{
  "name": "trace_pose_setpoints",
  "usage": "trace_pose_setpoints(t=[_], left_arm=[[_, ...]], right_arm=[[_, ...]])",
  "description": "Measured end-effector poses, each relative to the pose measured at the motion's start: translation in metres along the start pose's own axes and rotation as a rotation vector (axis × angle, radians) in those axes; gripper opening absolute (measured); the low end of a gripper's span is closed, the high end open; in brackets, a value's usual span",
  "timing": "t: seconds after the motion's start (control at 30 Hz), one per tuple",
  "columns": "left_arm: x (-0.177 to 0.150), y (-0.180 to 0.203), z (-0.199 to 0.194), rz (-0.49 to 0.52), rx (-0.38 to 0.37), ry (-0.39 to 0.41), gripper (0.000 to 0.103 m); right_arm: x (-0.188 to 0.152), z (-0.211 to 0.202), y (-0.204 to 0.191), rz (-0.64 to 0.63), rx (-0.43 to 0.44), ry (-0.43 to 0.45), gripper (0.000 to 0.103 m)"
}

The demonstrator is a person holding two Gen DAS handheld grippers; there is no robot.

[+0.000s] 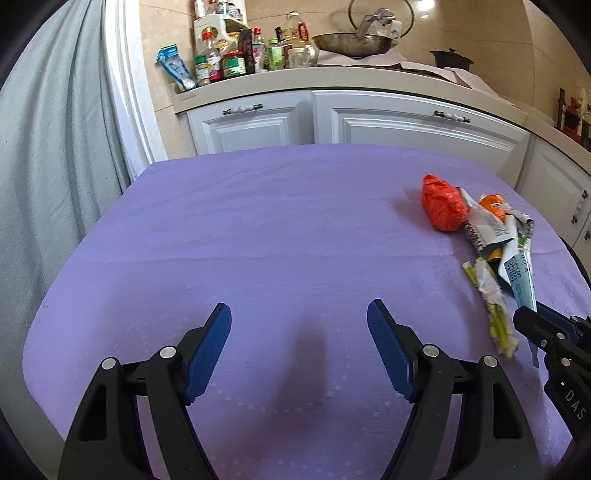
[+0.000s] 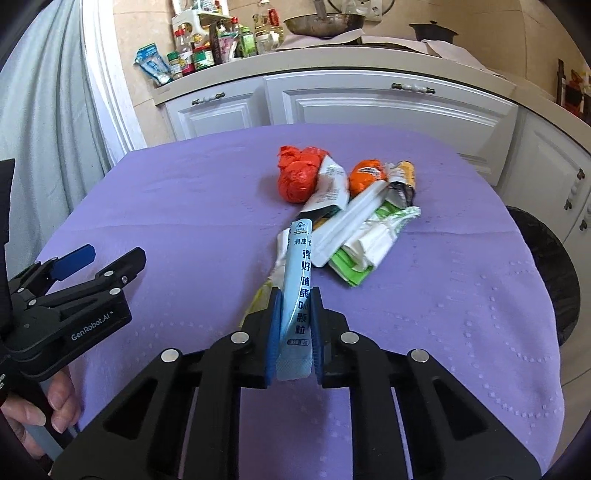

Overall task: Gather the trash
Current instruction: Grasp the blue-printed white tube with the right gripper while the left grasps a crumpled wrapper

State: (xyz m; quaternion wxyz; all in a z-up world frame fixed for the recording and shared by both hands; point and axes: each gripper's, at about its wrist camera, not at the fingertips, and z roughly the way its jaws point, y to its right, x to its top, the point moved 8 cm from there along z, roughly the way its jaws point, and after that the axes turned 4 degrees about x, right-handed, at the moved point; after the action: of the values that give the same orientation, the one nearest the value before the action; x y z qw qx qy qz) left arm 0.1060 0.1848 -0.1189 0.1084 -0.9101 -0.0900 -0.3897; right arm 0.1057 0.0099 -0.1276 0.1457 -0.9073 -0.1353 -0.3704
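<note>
A pile of trash lies on the purple tablecloth [image 2: 184,206]: a crumpled red bag [image 2: 297,177], an orange wrapper [image 2: 365,173], a white pouch [image 2: 328,188], green-white packaging [image 2: 369,243]. My right gripper [image 2: 294,291] is shut on a light blue sachet [image 2: 300,280] at the pile's near edge. My left gripper [image 1: 299,314] is open and empty over bare cloth, left of the pile; it shows at the left of the right wrist view [image 2: 107,254]. In the left wrist view the red bag [image 1: 441,205] and the blue sachet [image 1: 522,284] lie at the right.
A black bin [image 2: 546,266] stands by the table's right edge. White cabinets [image 2: 369,107] and a counter with bottles [image 2: 207,48] and a wok [image 2: 325,22] are behind. A grey curtain [image 1: 55,166] hangs at left.
</note>
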Motion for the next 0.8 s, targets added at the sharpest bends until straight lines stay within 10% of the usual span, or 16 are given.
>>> trace_pose_setpoints(t=[0.8], left_arm=[[0.001,0.116,-0.018,0.092,-0.129,-0.025,0.074]], right_arm=[[-0.004,-0.045,0.134,0.147,-0.172,0.09,0.015]])
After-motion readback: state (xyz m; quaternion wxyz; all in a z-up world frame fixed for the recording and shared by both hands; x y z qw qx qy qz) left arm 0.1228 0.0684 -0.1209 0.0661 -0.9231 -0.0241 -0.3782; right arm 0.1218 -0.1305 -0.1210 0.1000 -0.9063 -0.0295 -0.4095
